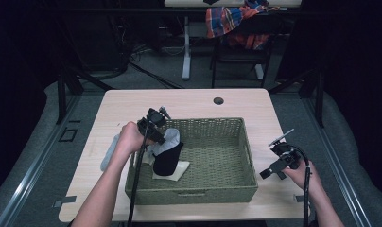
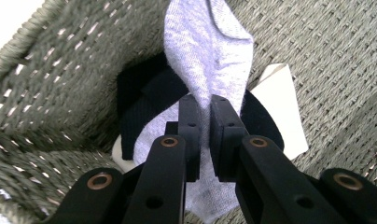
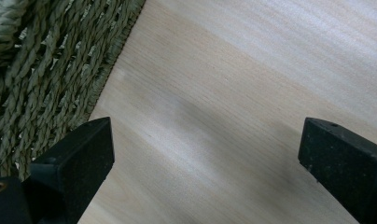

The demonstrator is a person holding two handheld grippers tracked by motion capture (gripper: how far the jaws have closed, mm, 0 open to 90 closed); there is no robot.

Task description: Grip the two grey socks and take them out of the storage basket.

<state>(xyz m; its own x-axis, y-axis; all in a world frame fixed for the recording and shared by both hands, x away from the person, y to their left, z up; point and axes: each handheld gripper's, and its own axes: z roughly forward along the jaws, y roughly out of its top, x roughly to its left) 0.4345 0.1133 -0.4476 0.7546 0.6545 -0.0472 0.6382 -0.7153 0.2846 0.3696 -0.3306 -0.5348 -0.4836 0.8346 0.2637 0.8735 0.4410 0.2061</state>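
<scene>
In the high view, the person is holding the left claw [image 1: 161,137] over the left end of the woven basket [image 1: 248,156], which is sitting on the tabletop [image 1: 189,101]. The claw is pinching a light grey sock [image 1: 172,137], and a black sock [image 1: 167,158] is hanging with it, its lower end resting on a pale folded piece [image 1: 181,170] on the basket floor. Another grey piece of cloth [image 1: 109,152] is lying on the tabletop just outside the basket's left wall. The right claw [image 1: 269,171] is waiting above the bare tabletop to the right of the basket — holding nothing. Judging from this, the step in hand is lifting the sock out of the basket; the next move is likely calling for a clean carry over the left rim while the black sock is shaken loose or taken along.

In the left gripper view, the jaws are standing pressed together on a fold of the grey sock [image 2: 210,51], which is running up between them. The black sock [image 2: 144,98] is lying beneath it against the basket wall [image 2: 42,84], with the pale piece [image 2: 282,107] to the right.

In the right gripper view, the jaws are standing wide apart over the wood-grain tabletop [image 3: 233,102], with the basket's [image 3: 42,70] outer wall at the left.

No brand, label or writing is legible in any view — the socks and basket are looking plain.
</scene>
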